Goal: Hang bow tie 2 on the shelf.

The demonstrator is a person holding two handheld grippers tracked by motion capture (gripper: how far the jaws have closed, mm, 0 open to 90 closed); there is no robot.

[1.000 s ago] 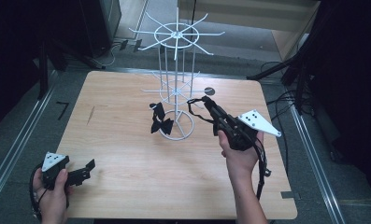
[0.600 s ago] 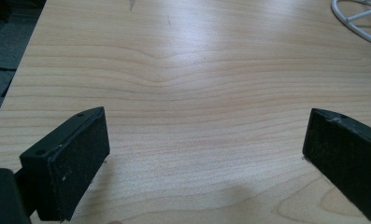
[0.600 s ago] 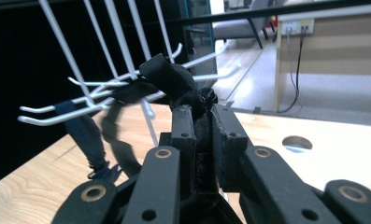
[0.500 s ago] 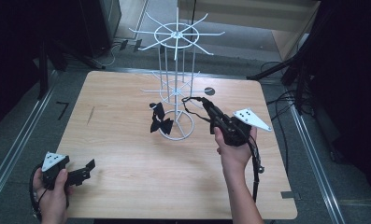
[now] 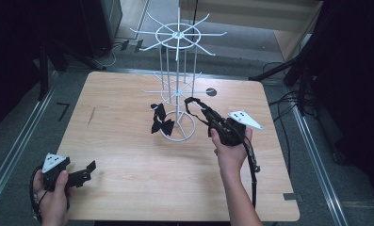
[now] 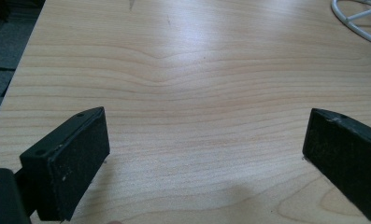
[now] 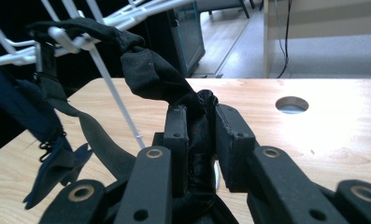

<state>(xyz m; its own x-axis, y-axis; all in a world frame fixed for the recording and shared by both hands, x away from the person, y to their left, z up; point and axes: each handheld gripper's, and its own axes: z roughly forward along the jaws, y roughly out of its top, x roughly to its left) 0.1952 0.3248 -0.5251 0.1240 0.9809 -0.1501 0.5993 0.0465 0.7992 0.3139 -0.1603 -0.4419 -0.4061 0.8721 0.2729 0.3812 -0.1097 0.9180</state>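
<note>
A white wire rack (image 5: 177, 89) stands mid-table on a ring base. One black bow tie (image 5: 161, 123) hangs from a lower hook on its left side. My right gripper (image 5: 211, 117) is just right of the rack, shut on a second black bow tie (image 5: 194, 102). In the right gripper view the jaws (image 7: 202, 116) pinch the dark fabric (image 7: 150, 79), and its strap drapes over a rack hook (image 7: 66, 39). The hanging tie (image 7: 57, 163) dangles to the left there. My left gripper (image 5: 89, 167) rests open at the table's near left corner, its jaws (image 6: 206, 154) wide over bare wood.
A round cable hole (image 5: 211, 92) lies in the tabletop behind the right gripper. The rack's ring base (image 6: 360, 23) shows at the top right of the left gripper view. Metal rails and cables run on the floor around the wooden table (image 5: 128, 141).
My right gripper has moved left toward the rack, carrying the bow tie's strap up to a hook. The left gripper has stayed put.
</note>
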